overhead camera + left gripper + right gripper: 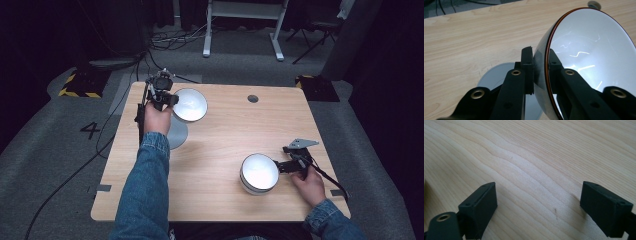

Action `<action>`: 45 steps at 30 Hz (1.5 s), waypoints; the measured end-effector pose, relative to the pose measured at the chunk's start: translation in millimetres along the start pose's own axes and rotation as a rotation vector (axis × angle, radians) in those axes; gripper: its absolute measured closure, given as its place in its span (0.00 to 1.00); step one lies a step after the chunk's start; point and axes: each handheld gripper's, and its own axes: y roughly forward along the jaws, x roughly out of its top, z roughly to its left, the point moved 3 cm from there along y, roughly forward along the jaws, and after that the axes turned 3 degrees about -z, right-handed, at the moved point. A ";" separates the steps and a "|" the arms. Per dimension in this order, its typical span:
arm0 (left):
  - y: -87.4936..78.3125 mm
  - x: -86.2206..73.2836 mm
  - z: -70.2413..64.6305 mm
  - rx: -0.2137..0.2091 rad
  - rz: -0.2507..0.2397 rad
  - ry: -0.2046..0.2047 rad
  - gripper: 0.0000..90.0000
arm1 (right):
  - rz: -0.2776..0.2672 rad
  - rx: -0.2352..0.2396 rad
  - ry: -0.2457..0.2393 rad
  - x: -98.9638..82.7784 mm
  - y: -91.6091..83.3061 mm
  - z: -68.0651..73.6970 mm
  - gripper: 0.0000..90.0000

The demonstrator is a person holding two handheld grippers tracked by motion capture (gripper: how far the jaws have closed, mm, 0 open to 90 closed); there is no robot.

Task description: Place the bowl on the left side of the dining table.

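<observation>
A white bowl (191,105) with a thin brown rim hangs tilted over the table's far left part. My left gripper (170,100) is shut on its wall. In the left gripper view one jaw presses the outside and the other the inside of the bowl (589,50), with the left gripper (540,60) clamped across the rim. Below it a flat grey plate (176,135) lies on the wood, seen again as the plate (495,75) under the jaws. My right gripper (281,166) rests low at the near right, beside a stack of white bowls (259,173). Its jaws (539,202) stand open over bare wood.
The wooden table (225,135) has a round cable hole (253,98) near its far edge. Cables trail off the table's left side onto the grey floor. A white desk frame (242,30) stands behind the table.
</observation>
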 end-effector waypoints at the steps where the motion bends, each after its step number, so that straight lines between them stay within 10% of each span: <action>1: 1.4 0.2 2.0 0.005 0.008 -0.009 0.90 | 0.000 0.000 -0.001 0.0 0.0 -0.1 0.16; 24: 25.5 -15.5 55.9 0.055 0.111 -0.190 0.90 | 0.000 0.000 0.000 0.0 0.0 0.0 0.16; 45: 54.3 -54.1 82.7 0.005 0.151 -0.286 0.90 | 0.000 0.000 0.000 0.0 0.0 0.0 0.16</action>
